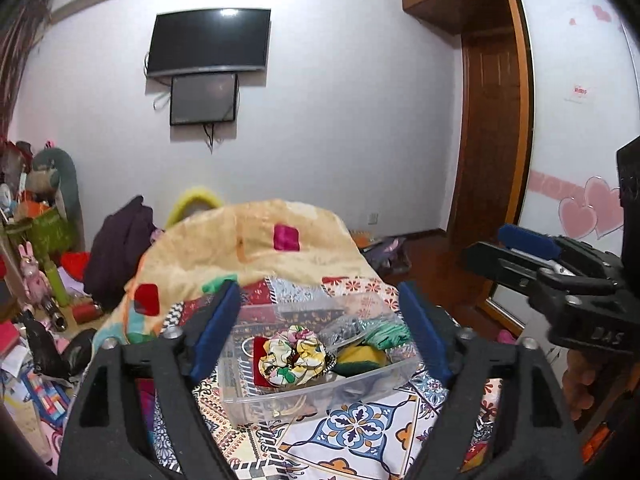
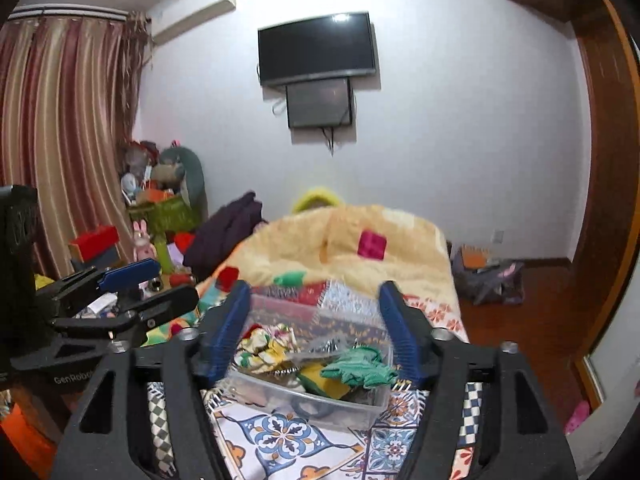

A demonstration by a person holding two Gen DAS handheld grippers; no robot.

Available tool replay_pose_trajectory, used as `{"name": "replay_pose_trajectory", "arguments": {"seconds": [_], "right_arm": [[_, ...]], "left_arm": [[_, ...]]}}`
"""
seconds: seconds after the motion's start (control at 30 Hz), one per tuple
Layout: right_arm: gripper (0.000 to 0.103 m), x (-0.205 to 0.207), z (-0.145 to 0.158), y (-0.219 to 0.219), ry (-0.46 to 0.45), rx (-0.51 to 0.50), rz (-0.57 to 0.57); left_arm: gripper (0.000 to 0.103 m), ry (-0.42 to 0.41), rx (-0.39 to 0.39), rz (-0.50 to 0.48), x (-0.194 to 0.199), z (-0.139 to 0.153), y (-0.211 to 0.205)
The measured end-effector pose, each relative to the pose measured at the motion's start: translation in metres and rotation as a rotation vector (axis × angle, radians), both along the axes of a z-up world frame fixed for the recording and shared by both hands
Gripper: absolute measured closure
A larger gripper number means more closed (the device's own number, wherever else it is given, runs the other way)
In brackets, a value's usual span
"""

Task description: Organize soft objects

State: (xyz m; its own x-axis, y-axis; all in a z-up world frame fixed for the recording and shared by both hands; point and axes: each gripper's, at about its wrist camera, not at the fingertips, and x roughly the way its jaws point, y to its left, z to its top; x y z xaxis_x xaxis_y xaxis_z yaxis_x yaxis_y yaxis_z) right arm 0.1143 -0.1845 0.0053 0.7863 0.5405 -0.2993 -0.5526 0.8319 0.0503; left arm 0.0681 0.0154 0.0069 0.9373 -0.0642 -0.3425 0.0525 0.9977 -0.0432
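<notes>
A clear plastic box (image 1: 288, 404) (image 2: 320, 408) sits on the patterned bedsheet (image 1: 360, 424). Inside lie a floral scrunchie (image 1: 292, 354) (image 2: 266, 346), a green cloth (image 1: 386, 336) (image 2: 360, 368), a yellow-green sponge (image 1: 360, 358) (image 2: 320, 380) and a red piece (image 1: 262, 360). My left gripper (image 1: 318, 292) (image 2: 172, 280) hovers above the box's near side, open, with nothing between its blue pads. My right gripper (image 2: 313, 290) (image 1: 492, 248) hangs beside it on the right, also open and empty. Neither touches the box.
A yellow quilt (image 1: 260, 240) is heaped on the bed beyond the box. Left of the bed a low surface is crowded with toys, bottles and boxes (image 2: 160, 216). On the right are bare wood floor (image 2: 520, 332), bags and a wardrobe (image 1: 580, 120). A hand (image 1: 580, 388) holds the right gripper.
</notes>
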Motion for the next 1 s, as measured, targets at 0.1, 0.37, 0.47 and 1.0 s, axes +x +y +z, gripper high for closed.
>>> {"name": "replay_pose_trajectory", "arguments": {"seconds": [0.1, 0.37, 0.47, 1.0], "right_arm": [[0.018, -0.011, 0.006, -0.003, -0.028, 0.015, -0.001], [0.000, -0.024, 0.006, -0.008, -0.077, 0.034, -0.023], [0.000, -0.024, 0.003, -0.009, -0.058, 0.053, -0.025], [0.000, -0.029, -0.004, -0.021, -0.047, 0.062, -0.034]], "left_arm": [[0.009, -0.026, -0.002, 0.005, -0.013, 0.007, -0.002], [0.001, -0.068, 0.015, 0.018, -0.032, 0.016, -0.004], [0.001, -0.070, 0.018, 0.017, -0.034, 0.015, -0.004], [0.001, -0.075, 0.017, 0.024, -0.035, 0.011, -0.004]]}}
